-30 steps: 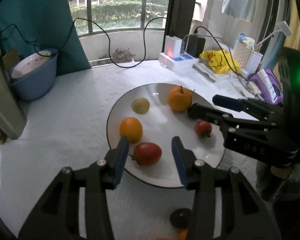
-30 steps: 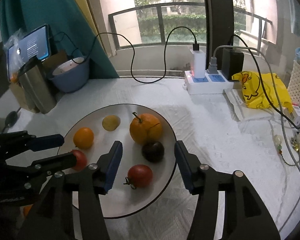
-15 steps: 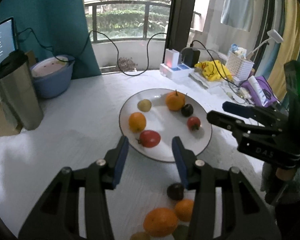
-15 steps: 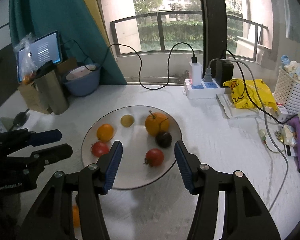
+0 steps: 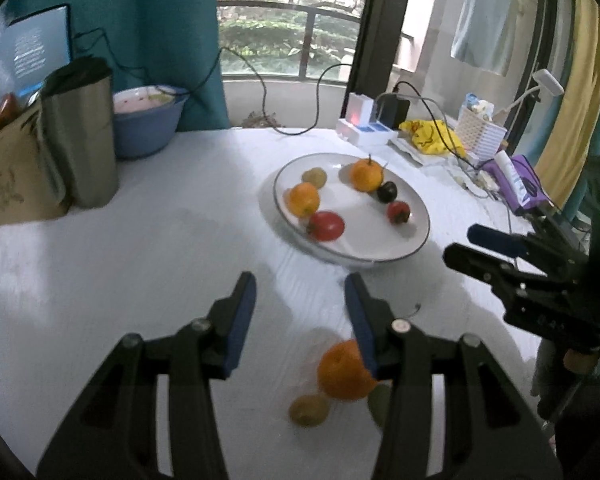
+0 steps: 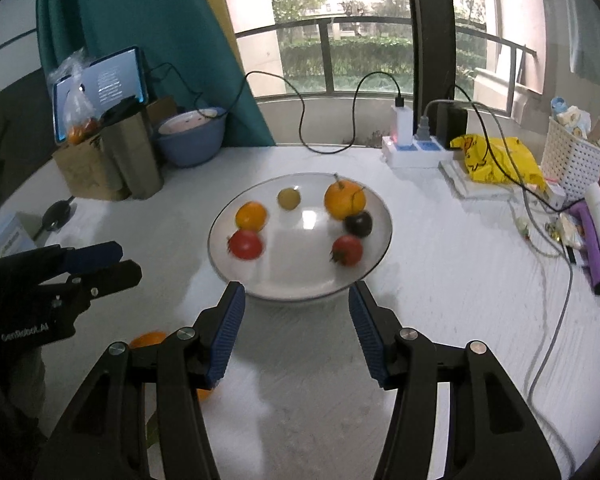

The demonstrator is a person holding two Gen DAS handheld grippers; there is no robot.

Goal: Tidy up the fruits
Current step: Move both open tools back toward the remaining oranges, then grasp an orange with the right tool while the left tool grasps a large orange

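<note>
Nearest in the left wrist view, the left gripper (image 5: 300, 300) hangs over a white table (image 5: 120, 264) with its blue-padded jaws apart and nothing between them; just below its right finger, loose on the table, lie a large orange (image 5: 345, 372) and a small greenish fruit (image 5: 309, 410), with another greenish piece partly hidden behind the finger. In the right wrist view, the right gripper (image 6: 297, 316) is likewise released, jaws parted over bare cloth and gripping nothing; the near rim of the plate (image 6: 376, 256) sits just beyond its fingertips. To the left of that view the left gripper appears again, with an orange fruit (image 6: 148, 339) on the table below it, partly covered by the right gripper's left finger.

Farther out, the white plate holds six fruits: a red tomato (image 6: 246, 244) at the near left; a smaller red tomato (image 6: 347, 250) at the near right; a small orange (image 6: 251, 216) behind the left tomato; a dark plum (image 6: 358, 223) touching a large stemmed orange (image 6: 345, 199); a pale green fruit (image 6: 289, 198) at the far side.

Beyond the plate, at the far left, stand a blue bowl (image 6: 192, 140) and a metal flask (image 6: 134, 152); at the far right, a power strip (image 6: 414, 150), a yellow bag (image 6: 496, 160) and a white basket (image 6: 572, 160).
</note>
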